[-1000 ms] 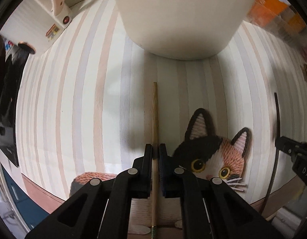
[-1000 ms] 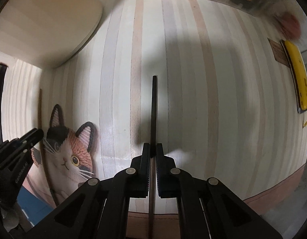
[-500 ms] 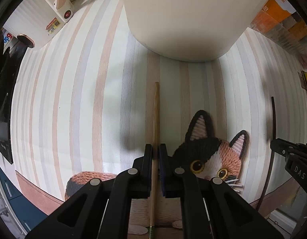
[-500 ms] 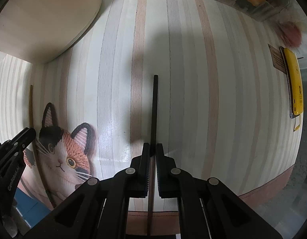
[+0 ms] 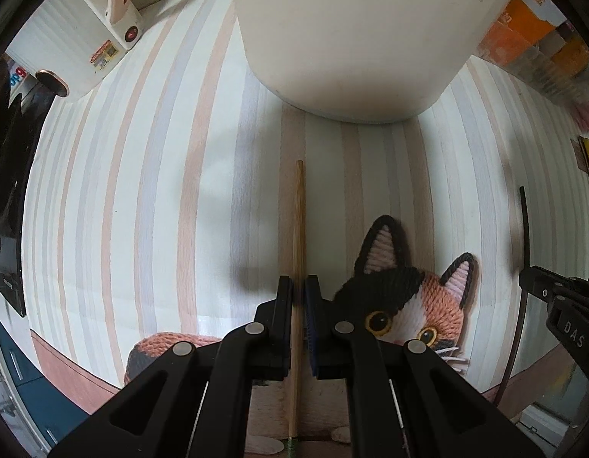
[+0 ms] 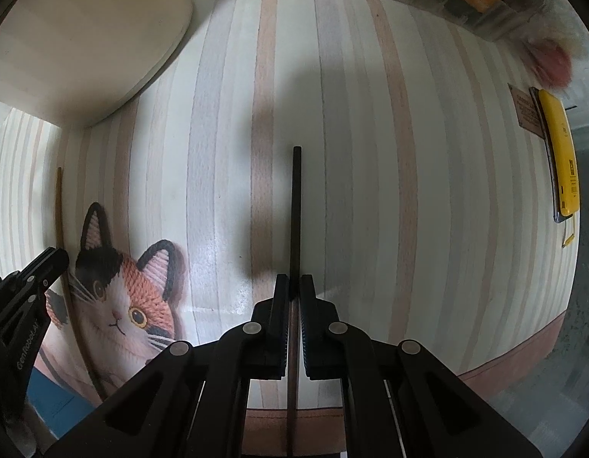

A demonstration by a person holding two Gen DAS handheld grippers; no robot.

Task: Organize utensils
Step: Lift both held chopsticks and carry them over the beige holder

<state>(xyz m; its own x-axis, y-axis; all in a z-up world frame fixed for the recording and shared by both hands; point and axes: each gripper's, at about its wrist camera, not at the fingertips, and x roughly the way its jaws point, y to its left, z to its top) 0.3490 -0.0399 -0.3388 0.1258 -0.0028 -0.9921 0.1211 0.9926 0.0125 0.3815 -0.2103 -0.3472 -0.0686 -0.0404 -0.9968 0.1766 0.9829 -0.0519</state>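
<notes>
Two chopsticks lifted since before, left tool (image 5: 298, 286) clamping wooden chopstick (image 5: 299, 221), right tool (image 6: 289, 284) clamping black chopstick (image 6: 295, 210)

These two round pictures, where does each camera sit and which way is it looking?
Left wrist: sits on the left gripper, looking forward along its fingers, shut on a wooden chopstick, toward a white container.
Right wrist: sits on the right gripper, fingers shut on a black chopstick.
Shared: the cat picture, striped mat, and each other's gripper.

White container (image 5: 351, 38) now nearer both chopsticks.
</notes>
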